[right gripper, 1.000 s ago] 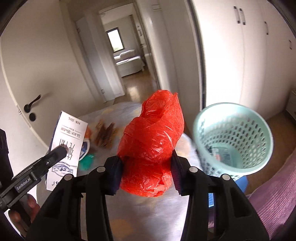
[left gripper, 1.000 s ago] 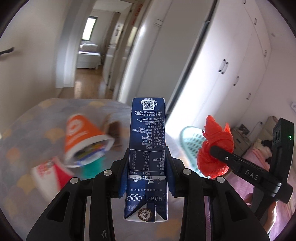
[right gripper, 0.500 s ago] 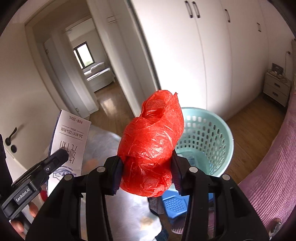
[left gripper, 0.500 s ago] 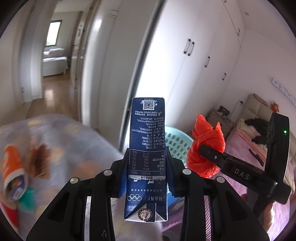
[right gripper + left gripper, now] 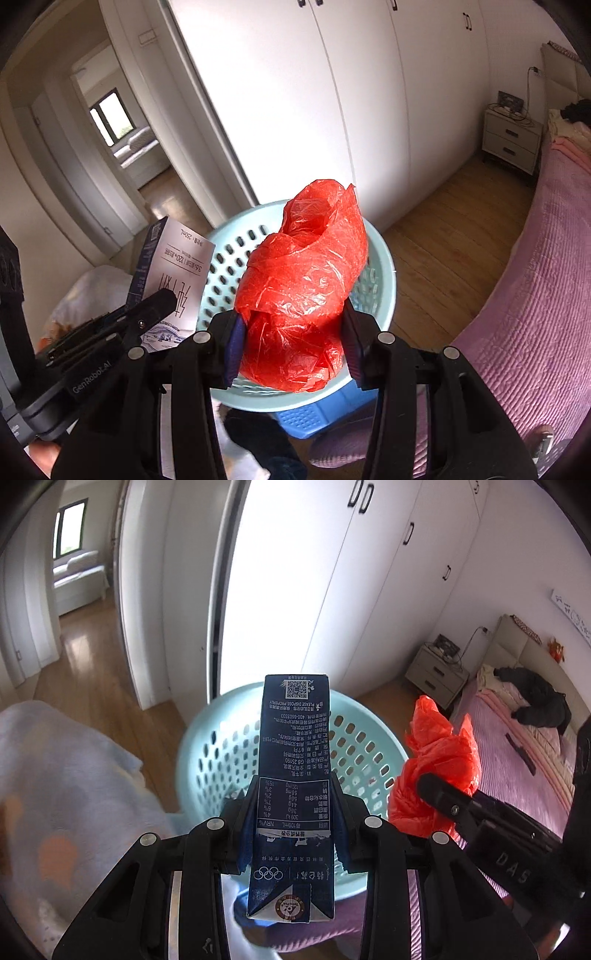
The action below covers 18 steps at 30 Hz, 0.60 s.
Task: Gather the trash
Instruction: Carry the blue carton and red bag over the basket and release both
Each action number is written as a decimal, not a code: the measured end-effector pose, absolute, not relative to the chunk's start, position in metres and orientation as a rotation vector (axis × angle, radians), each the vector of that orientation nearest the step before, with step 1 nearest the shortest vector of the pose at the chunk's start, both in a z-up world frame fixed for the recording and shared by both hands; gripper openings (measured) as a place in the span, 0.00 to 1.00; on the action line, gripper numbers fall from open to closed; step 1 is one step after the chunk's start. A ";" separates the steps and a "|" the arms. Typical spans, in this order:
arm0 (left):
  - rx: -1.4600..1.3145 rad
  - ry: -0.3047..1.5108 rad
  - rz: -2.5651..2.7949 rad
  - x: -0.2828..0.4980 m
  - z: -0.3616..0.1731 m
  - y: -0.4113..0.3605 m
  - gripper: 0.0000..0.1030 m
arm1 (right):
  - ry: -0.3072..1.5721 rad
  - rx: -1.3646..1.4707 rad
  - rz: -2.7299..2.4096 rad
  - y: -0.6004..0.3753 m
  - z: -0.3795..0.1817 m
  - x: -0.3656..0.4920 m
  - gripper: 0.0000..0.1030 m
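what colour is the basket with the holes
Pale turquoise basket, clearest in the right wrist view.

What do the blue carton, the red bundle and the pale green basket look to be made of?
Carton: printed coated paperboard, by its folded, creased seams. Red bundle: thin glossy plastic film, crinkled and translucent. Basket: likely moulded plastic, smooth with regular punched holes.

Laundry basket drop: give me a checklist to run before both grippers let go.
1. Left gripper clamps the milk carton: ok.
2. Right gripper clamps the red plastic bag: ok.
3. Carton in front of the mint laundry basket opening: ok.
4. Bag in front of the opening: ok.
5. Room left inside the basket: cannot tell, mostly hidden.
6. Grippers apart from each other: ok.
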<state>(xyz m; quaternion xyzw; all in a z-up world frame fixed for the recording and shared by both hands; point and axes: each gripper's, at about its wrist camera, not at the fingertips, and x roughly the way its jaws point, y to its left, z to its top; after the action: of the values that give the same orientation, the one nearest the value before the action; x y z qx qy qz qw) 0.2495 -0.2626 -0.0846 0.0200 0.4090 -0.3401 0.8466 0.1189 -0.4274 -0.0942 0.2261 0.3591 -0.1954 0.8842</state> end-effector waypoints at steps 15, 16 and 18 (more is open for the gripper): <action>-0.020 0.861 -0.650 0.264 -0.086 -0.243 0.52 | 0.734 0.372 -0.427 -0.409 -0.101 0.141 0.56; -0.025 0.851 -0.646 0.261 -0.084 -0.237 0.52 | 0.732 0.370 -0.423 -0.407 -0.100 0.140 0.56; -0.030 0.834 -0.638 0.256 -0.079 -0.227 0.52 | 0.727 0.363 -0.420 -0.404 -0.097 0.137 0.56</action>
<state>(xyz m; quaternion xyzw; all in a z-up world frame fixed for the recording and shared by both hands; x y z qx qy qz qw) 0.2562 -0.2272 -0.0787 -0.0142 0.3980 -0.3044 0.8653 0.1367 -0.4036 -0.0967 0.1751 0.3508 -0.2028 0.8973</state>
